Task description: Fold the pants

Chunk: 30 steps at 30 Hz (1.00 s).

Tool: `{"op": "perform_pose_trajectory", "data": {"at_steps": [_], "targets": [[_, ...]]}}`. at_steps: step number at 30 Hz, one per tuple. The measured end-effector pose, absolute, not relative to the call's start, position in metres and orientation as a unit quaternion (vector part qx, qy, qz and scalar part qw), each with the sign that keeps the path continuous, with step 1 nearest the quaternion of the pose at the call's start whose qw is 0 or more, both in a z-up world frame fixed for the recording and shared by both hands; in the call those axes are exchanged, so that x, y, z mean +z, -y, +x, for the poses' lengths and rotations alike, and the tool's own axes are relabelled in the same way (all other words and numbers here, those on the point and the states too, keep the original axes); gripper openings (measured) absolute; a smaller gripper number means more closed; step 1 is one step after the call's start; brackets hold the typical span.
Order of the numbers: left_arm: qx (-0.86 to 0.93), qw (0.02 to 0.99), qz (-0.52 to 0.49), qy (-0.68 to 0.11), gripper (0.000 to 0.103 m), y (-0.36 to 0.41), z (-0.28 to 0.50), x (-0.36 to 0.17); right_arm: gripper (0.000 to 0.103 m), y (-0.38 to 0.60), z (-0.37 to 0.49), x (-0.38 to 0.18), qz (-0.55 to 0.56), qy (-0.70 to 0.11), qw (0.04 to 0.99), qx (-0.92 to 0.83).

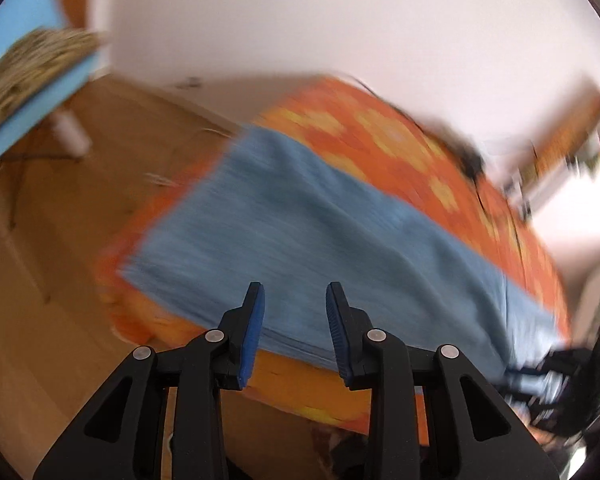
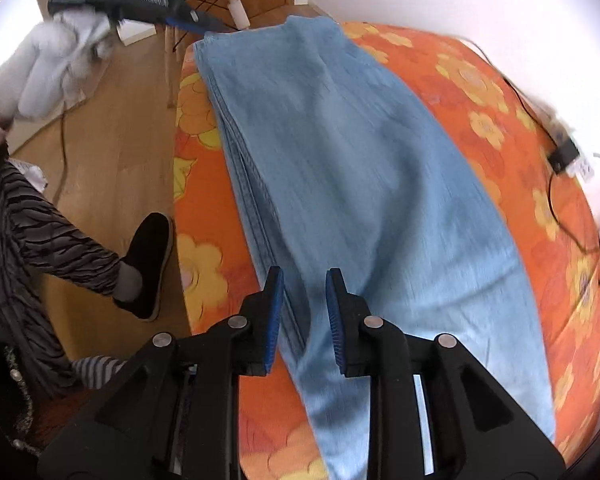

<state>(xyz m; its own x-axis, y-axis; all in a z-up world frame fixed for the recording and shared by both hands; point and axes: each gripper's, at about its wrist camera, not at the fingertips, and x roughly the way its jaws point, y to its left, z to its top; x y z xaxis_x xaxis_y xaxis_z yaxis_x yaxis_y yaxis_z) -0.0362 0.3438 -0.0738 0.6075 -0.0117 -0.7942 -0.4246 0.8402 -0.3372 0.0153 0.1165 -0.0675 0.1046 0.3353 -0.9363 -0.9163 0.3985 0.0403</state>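
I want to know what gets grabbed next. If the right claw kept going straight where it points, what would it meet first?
Probably the blue pants, near their stitched edge, lying on the orange flowered cover. The right claw stands open, holding nothing.

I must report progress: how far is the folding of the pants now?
Done: the pants lie lengthwise on the orange cover, legs stacked. In hand: nothing; left gripper and right gripper are open, above the cloth. Left: the crosswise folds.

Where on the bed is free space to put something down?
Bare orange bedcover lies between the jeans and the wall, until the black cables. A narrower strip runs between the jeans and the floor-side edge. The middle is covered.
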Motion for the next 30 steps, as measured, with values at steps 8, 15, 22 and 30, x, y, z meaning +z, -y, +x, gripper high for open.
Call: {"op": "perform_pose_trajectory", "data": {"at_steps": [8, 15, 22, 30], "targets": [[0.168, 0.795, -0.414, -0.411, 0.044, -0.432, -0.06, -0.117, 0.023, -0.137, 0.008, -0.086, -0.304, -0.488, 0.674, 0.465], [0.187, 0.777, -0.408, -0.442, 0.044, -0.429, -0.037, -0.139, 0.023, -0.138, 0.009, -0.092, -0.309, -0.491, 0.67, 0.464], [0.216, 0.768, -0.398, -0.452, 0.052, -0.439, -0.043, -0.145, 0.023, -0.135, 0.008, -0.091, -0.302, -0.493, 0.67, 0.465], [0.217, 0.773, -0.399, -0.442, 0.053, -0.437, -0.037, -0.148, 0.023, -0.136, 0.008, -0.091, -0.299, -0.493, 0.669, 0.469]]}}
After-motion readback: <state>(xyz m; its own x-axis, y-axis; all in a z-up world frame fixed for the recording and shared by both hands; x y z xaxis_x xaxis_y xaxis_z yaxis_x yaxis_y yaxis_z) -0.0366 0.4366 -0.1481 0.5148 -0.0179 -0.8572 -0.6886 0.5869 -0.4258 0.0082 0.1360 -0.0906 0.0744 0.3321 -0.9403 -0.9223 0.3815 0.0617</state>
